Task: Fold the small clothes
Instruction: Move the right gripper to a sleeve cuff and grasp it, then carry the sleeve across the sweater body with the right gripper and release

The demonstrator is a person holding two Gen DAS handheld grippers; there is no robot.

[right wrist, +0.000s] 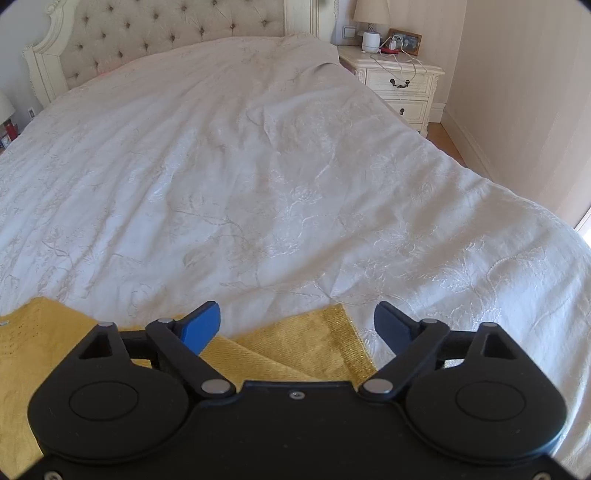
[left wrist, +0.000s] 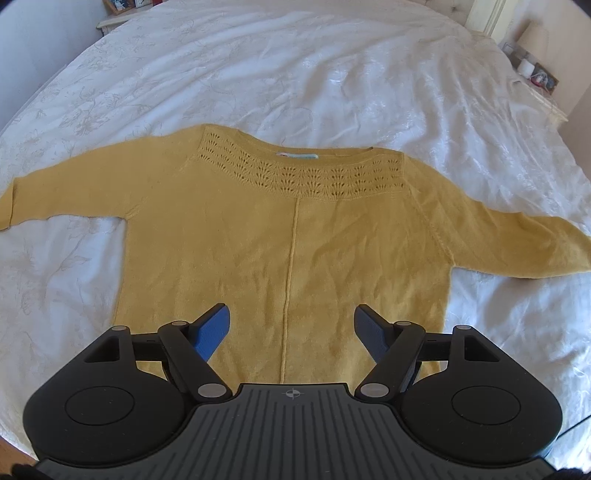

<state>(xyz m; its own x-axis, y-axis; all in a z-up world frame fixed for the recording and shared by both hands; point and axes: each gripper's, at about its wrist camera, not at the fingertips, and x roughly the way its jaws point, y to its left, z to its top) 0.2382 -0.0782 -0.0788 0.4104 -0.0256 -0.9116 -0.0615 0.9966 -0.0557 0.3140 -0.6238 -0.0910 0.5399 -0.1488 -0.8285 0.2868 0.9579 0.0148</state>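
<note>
A mustard-yellow knit sweater (left wrist: 288, 236) lies flat on the white bedspread (left wrist: 295, 74), neck away from me, both sleeves spread out to the sides. My left gripper (left wrist: 291, 325) is open and empty, hovering over the sweater's lower body near the hem. In the right wrist view my right gripper (right wrist: 297, 325) is open and empty above the end of the sweater's right sleeve (right wrist: 314, 350), whose cuff (right wrist: 351, 339) lies between the fingers. Part of the sweater's shoulder (right wrist: 37, 339) shows at lower left.
The white embroidered bedspread (right wrist: 277, 166) stretches to a tufted headboard (right wrist: 166, 33). A cream nightstand (right wrist: 402, 85) with a lamp, picture frame and cables stands at the far right. Another nightstand (left wrist: 110, 22) shows in the left wrist view. The bed's right edge drops near a wall.
</note>
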